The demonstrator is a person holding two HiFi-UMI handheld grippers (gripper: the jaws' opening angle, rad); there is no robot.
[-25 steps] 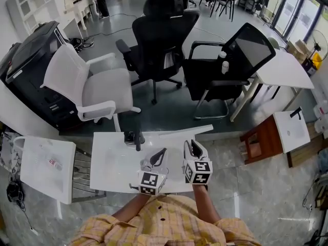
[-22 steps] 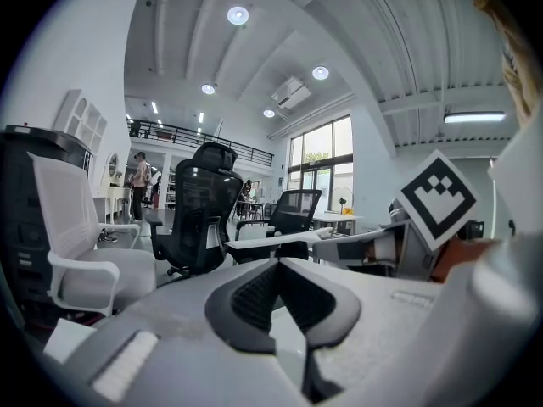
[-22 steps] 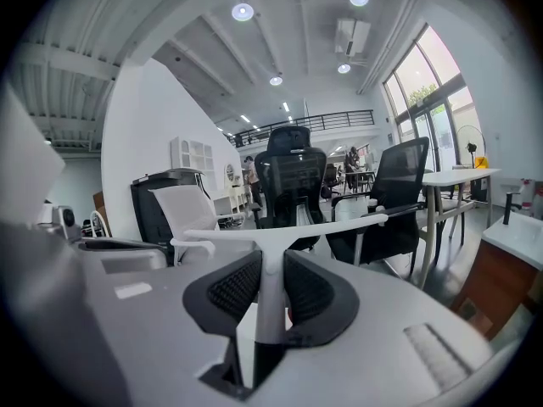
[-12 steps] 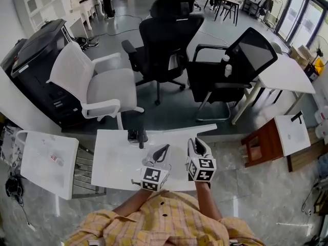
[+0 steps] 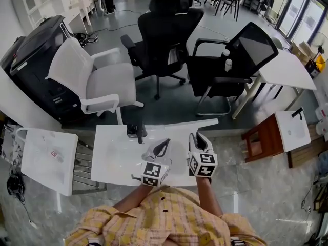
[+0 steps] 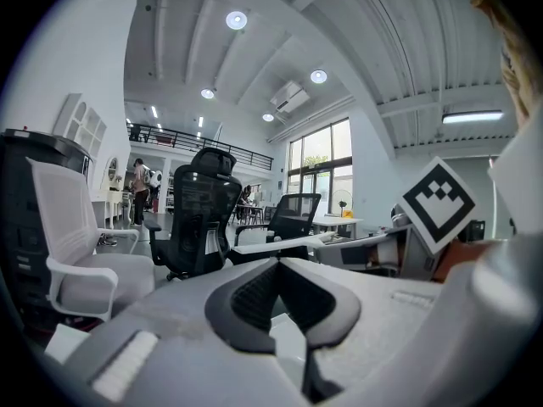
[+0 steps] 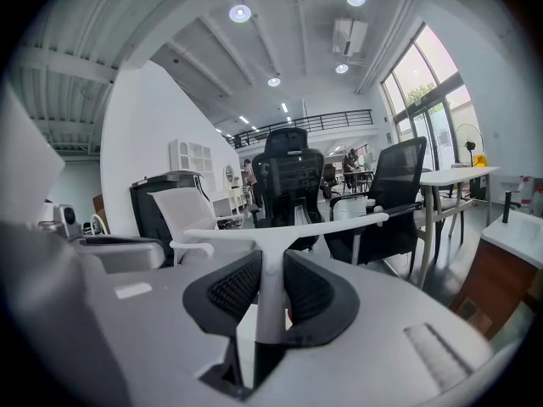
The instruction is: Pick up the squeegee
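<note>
The white T-shaped squeegee (image 5: 188, 125) is held over the far edge of the white table (image 5: 115, 163). Its handle (image 7: 270, 303) stands between the black pads of my right gripper (image 7: 271, 259), which is shut on it. The long blade (image 7: 288, 229) runs crosswise just past the fingertips. In the head view the right gripper (image 5: 197, 140) is right of the middle, and the left gripper (image 5: 163, 147) hangs close beside it on the left. My left gripper (image 6: 278, 265) is shut with its tips touching and nothing between them.
A small black object (image 5: 136, 132) lies at the table's far edge, left of the grippers. Beyond the table stand a white office chair (image 5: 97, 83) and two black chairs (image 5: 164, 35) (image 5: 230, 65). A white side table (image 5: 43, 160) is left, a wooden stool (image 5: 264, 140) right.
Only the head view has shifted a little. Both grippers keep their place over the table, and the squeegee stays in the right one.
</note>
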